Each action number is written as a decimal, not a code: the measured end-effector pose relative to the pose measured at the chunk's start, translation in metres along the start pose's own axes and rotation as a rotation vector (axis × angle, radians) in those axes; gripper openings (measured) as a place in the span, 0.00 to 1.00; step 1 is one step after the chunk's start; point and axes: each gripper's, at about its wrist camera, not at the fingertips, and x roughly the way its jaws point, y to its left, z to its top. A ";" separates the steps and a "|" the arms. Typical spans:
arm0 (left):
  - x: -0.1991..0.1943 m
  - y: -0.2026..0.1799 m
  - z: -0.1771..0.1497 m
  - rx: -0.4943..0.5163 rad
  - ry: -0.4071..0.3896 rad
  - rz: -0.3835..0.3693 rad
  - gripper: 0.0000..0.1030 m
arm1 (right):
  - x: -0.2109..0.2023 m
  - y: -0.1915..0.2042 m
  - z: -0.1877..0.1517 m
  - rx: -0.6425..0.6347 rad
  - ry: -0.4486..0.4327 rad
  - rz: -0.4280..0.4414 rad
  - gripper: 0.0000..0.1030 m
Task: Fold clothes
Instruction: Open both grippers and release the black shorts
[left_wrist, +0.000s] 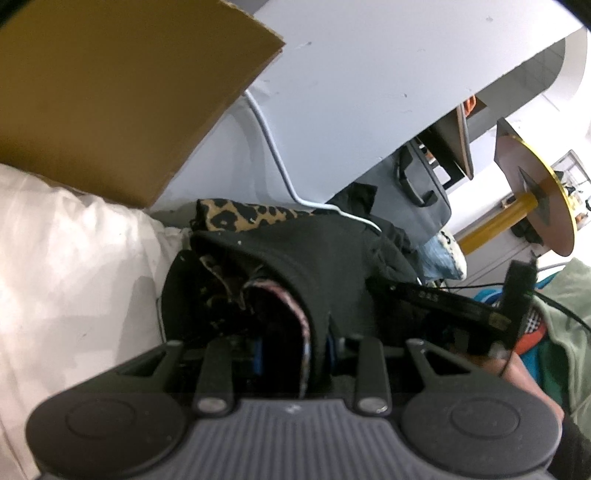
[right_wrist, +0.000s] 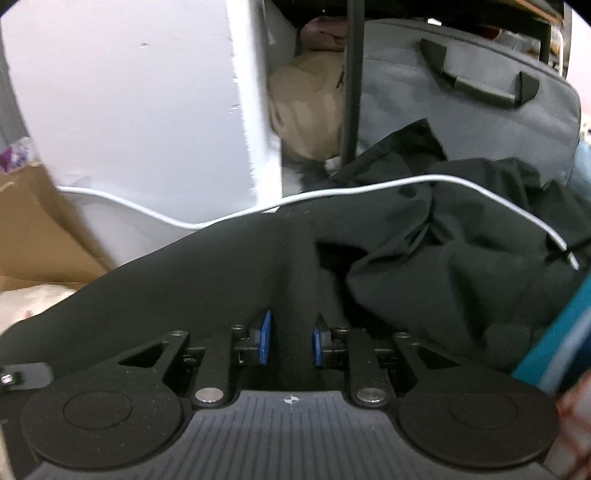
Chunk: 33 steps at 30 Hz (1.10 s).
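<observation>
A black garment is held up between both grippers. My left gripper is shut on a bunched fold of it, with a pink-patterned edge and a leopard-print cloth showing in and behind the bundle. My right gripper is shut on a ridge of the same black garment, which drapes left and right of the blue pads. The right gripper also shows in the left wrist view, to the right.
A cardboard box flap stands at upper left above white bedding. A white cable crosses the black cloth. A grey bag with a handle, a tan cap and a white wall lie behind.
</observation>
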 end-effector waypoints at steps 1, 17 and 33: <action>0.000 -0.001 0.001 0.003 0.001 0.001 0.32 | 0.004 -0.001 0.001 -0.002 0.001 -0.016 0.21; 0.003 0.000 0.006 0.012 0.009 -0.014 0.32 | -0.026 0.010 -0.019 -0.003 -0.101 -0.068 0.21; -0.003 0.006 0.018 -0.026 0.004 -0.009 0.69 | -0.053 0.005 -0.089 0.099 -0.097 -0.110 0.25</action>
